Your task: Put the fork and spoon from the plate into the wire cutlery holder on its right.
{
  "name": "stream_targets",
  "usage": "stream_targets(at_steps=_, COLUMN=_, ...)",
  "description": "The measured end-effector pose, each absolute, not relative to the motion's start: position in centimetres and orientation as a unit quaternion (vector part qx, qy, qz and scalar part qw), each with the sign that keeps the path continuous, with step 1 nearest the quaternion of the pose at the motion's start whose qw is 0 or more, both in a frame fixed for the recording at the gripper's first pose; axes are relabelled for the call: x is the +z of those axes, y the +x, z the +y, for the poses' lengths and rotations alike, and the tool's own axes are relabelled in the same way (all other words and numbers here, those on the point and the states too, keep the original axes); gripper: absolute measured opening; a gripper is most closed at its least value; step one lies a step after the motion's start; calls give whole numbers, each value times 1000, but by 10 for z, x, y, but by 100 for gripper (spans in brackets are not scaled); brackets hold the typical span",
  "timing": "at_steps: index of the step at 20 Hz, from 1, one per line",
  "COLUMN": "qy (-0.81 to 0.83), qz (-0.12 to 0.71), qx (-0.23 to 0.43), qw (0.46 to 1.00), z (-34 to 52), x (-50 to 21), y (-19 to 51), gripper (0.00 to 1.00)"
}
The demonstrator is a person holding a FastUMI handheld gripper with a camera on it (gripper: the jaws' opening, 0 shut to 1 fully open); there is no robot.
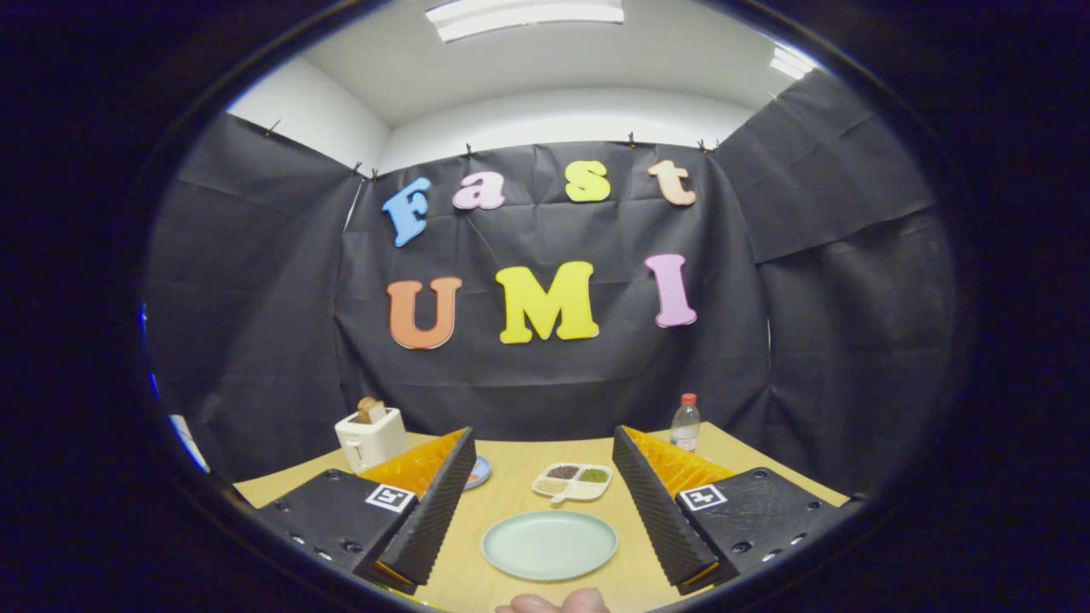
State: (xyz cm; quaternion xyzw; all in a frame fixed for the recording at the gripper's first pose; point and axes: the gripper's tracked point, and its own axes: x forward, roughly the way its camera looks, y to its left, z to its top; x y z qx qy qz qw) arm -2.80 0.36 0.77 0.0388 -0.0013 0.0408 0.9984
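A pale green plate (549, 545) lies on the wooden table (519, 477), between my two fingers and a little ahead of them. Its surface is bare; I see no fork or spoon on it. My gripper (545, 489) stands open, the ribbed black fingers (434, 511) wide apart on either side of the plate, with nothing between them. Just below the plate, fingertips of a person's hand (553, 603) show at the near table edge.
Beyond the plate sits a white divided dish (572, 481) with dark, green and pale grains. A white toaster (370, 437) with a bread slice stands at the back left, a small blue plate (479, 471) beside my left finger, and a red-capped bottle (685, 423) back right.
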Motion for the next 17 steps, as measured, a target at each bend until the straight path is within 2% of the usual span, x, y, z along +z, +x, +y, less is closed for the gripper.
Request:
stream_targets(at_steps=5, qy=34, qz=0, qx=26, qw=999, z=-5, x=-6, y=-15, gripper=97)
stream_targets(at_steps=12, qy=19, qz=-55, qx=31, qw=998, z=-11, x=11, y=-19, gripper=96)
stream_targets(at_steps=17, qy=8, qz=-57, qx=29, qw=998, z=-17, x=5, y=-25, gripper=96)
